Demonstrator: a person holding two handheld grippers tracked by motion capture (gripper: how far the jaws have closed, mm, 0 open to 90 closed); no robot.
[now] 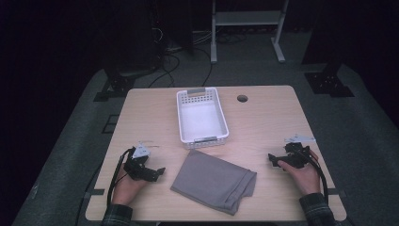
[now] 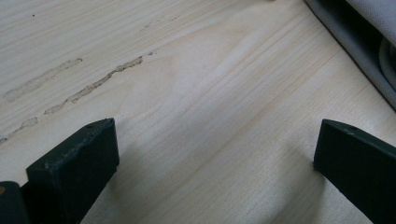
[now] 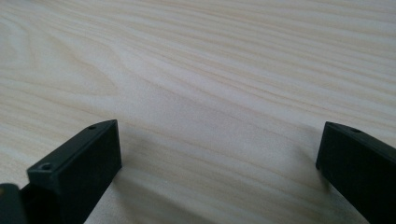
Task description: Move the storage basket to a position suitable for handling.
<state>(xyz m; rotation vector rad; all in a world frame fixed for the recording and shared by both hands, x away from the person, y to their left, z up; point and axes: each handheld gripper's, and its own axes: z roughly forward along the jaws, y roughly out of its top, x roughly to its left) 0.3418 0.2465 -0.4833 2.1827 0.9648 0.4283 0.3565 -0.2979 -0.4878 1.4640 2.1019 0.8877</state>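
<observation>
our left hand-held black two-jaw gripper [image 1: 149,172] and right hand-held black two-jaw gripper [image 1: 278,160] both rest on the pale wooden table [image 1: 263,122], jaws spread wide and empty. between them lies the folded grey cloth [image 1: 215,181], just in front of the white plastic basket [image 1: 202,117]. pinching only its top layer could, we judge, unfold it when lifted.

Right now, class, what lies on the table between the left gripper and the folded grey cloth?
Nothing: in the high view, only bare tabletop separates the left gripper from the grey cloth.
</observation>
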